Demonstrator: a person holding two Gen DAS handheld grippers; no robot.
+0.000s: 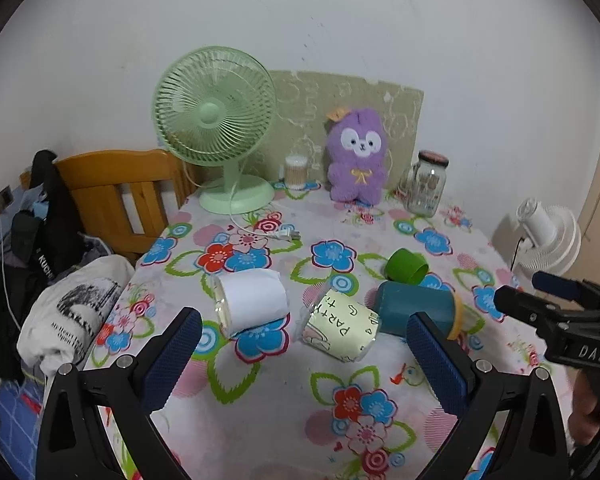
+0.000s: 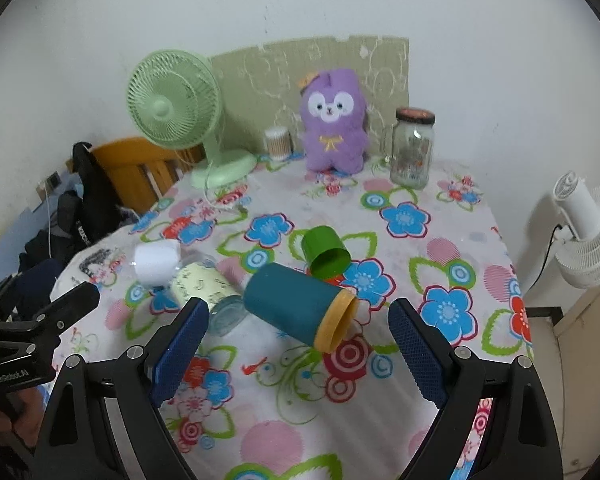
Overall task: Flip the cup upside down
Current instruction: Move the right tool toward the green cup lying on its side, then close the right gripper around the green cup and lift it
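Observation:
Several cups lie on their sides on the flowered tablecloth (image 1: 260, 408). A white-wrapped clear cup (image 1: 252, 300) lies at the left, a pale yellow "PARTY" cup (image 1: 340, 330) in the middle, a teal cup with a yellow rim (image 1: 416, 308) to its right, and a small green cup (image 1: 406, 266) behind. My left gripper (image 1: 304, 356) is open and empty, just short of the white and yellow cups. My right gripper (image 2: 298, 344) is open and empty, with the teal cup (image 2: 296, 306) lying just ahead between its fingers. The green cup (image 2: 325, 252), yellow cup (image 2: 204, 286) and white cup (image 2: 156, 262) also show in the right wrist view.
A green desk fan (image 1: 216, 120), a purple plush toy (image 1: 358, 156), a cotton swab tub (image 1: 296, 170) and a glass jar (image 1: 426, 186) stand along the far edge by the wall. A wooden chair (image 1: 116, 196) with clothes stands left. A white fan (image 2: 584, 232) stands right of the table.

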